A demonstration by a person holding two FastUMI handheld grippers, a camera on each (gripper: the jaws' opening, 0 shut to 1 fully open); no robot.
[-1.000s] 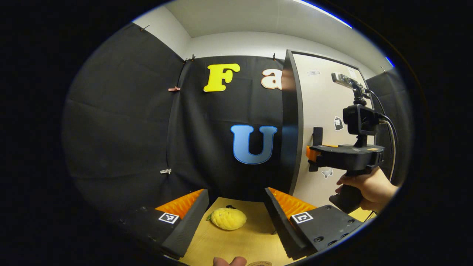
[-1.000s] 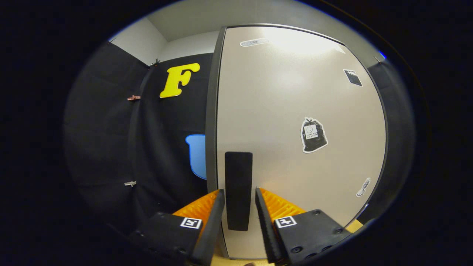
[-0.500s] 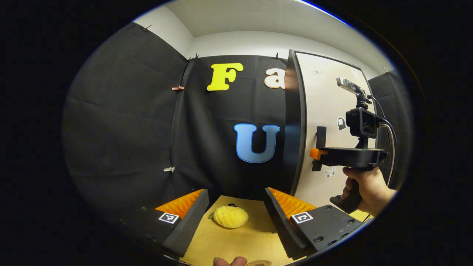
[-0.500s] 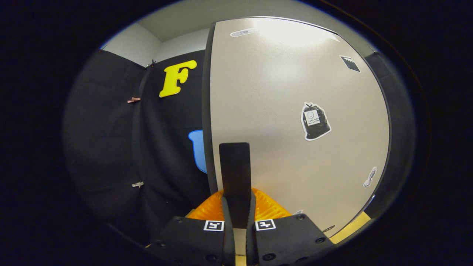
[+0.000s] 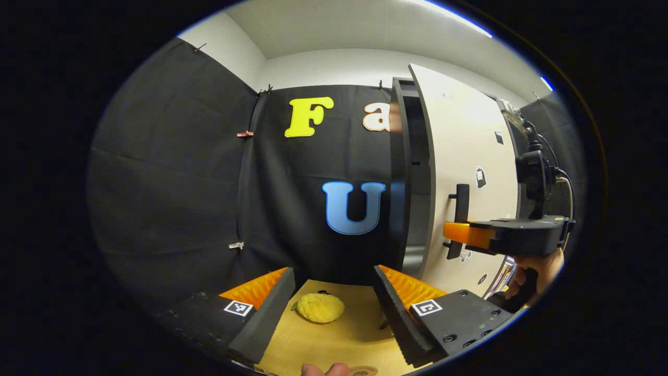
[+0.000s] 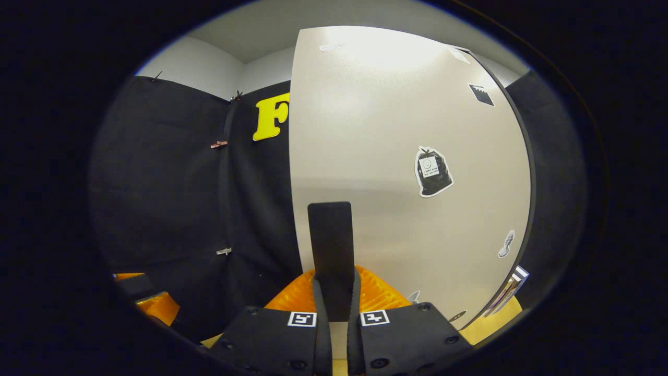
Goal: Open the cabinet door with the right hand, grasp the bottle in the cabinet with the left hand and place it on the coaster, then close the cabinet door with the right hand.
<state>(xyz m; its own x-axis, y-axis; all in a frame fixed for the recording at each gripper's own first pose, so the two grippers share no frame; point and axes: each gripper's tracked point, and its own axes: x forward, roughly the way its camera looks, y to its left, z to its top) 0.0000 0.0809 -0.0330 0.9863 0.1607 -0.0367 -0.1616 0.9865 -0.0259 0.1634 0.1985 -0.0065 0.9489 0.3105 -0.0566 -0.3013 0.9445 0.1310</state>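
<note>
The right gripper [image 6: 334, 313] is clamped on the dark handle [image 6: 331, 250] of the cabinet door [image 6: 396, 172]. Both jaws are pressed on the handle's lower end, at 6 o'clock in the right gripper view. The handle is held tight so the door can be pulled without slipping.

In the left gripper view, the door [image 5: 464, 172] is seen partly swung out, at about 2 o'clock. A dark gap [image 5: 415, 177] is opened beside it, into the cabinet. The right gripper [image 5: 509, 235] is seen at 3 o'clock, held by a hand [image 5: 543, 269] just under it.

The bottle cannot be seen in the gap, so its place inside cannot be told. More swing is likely needed before it can be reached.

The left gripper [image 5: 334, 308] is held low and back over the table [image 5: 344, 339], with its jaws spread wide and nothing between them. It is likely kept there so the door's path is left free, and so it is ready for the bottle. A yellow lemon-like thing [image 5: 318, 307] is lying on the table between the jaws but far beyond them, not touched. A round bit at 6 o'clock may be the coaster [image 5: 364, 371], but too little is shown to be sure.
</note>
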